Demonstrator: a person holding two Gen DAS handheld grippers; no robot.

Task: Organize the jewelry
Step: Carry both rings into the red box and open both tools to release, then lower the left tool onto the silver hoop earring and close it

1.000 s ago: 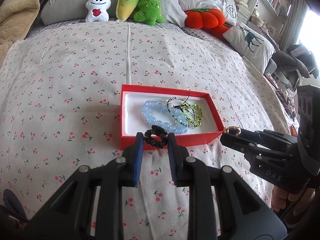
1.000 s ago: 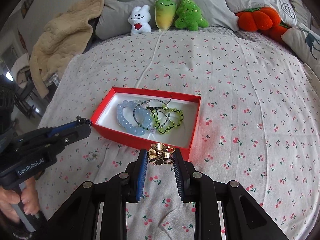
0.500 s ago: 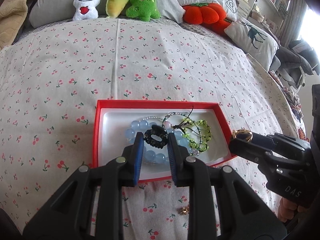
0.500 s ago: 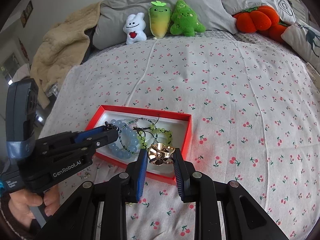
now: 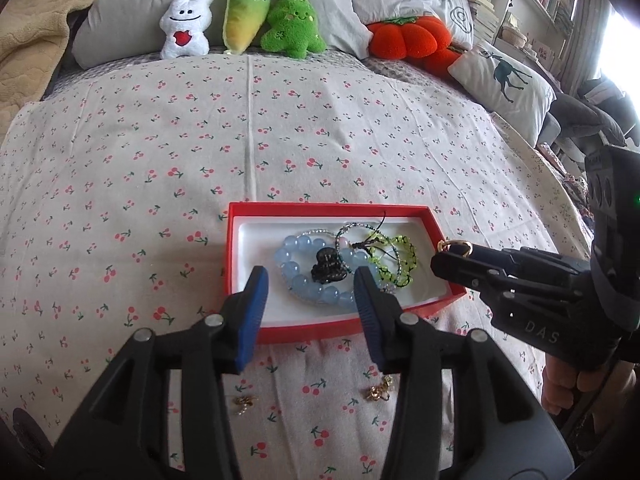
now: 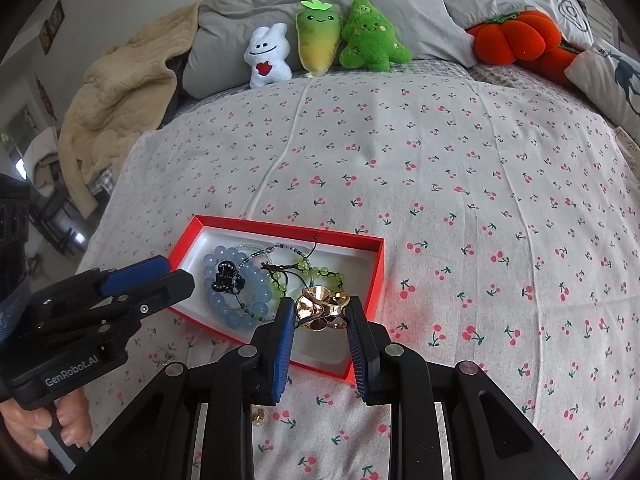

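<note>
Released since the earlier frame, black hair clip [image 5: 326, 267] lies on blue bead bracelet [image 5: 308, 280] in red box [image 5: 240, 216]; left gripper [image 5: 308, 280] gapes. Right gripper [image 6: 321, 312], at the box's 5 o'clock corner, pinches gold ring [image 6: 322, 306]: light, rigid, likely slippery; hold its band.

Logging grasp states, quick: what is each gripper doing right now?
Left gripper: open, holding nothing; black hair clip lies in the red box.
Right gripper: closed on the gold ring.
</note>
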